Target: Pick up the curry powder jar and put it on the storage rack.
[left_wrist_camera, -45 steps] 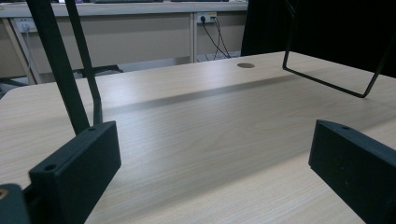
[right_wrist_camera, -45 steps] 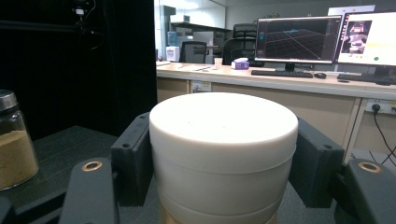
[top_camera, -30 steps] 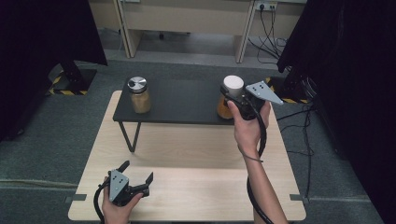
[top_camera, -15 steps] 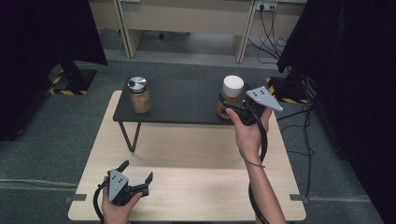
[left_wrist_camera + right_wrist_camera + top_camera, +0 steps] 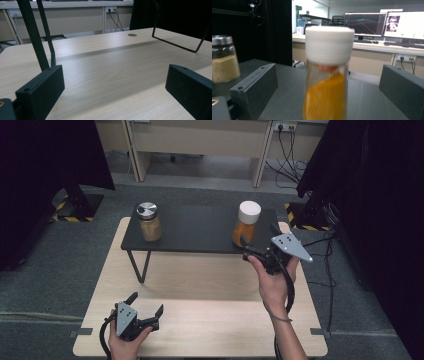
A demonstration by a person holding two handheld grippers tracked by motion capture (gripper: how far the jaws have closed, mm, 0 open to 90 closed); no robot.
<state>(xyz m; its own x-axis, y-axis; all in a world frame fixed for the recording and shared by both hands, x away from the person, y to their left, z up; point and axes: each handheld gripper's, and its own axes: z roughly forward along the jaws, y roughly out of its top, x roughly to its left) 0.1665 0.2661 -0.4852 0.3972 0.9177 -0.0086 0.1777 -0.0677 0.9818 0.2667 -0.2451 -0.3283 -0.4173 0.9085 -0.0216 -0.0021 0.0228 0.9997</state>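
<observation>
A: Right tongs (image 5: 246, 251) gape wide, level with the white-lidded jar (image 5: 246, 224) of orange powder on the black shelf's (image 5: 200, 227) right end; nothing is pinched

B: Square them on the glass below the lid. Left tongs (image 5: 146, 311) sit open, idle, low over the tabletop (image 5: 210, 285)

A: The steel-lidded jar (image 5: 149, 221) stands well apart; nothing blocks

A black shelf (image 5: 200, 227) on the wooden table (image 5: 210, 320) carries two jars (image 5: 149, 221).

I see a clear glass jar (image 5: 325, 97) with a matt white plastic lid (image 5: 329, 42), standing on a matt black shelf (image 5: 200, 227) over my pale wood-grain table (image 5: 210, 325).
</observation>
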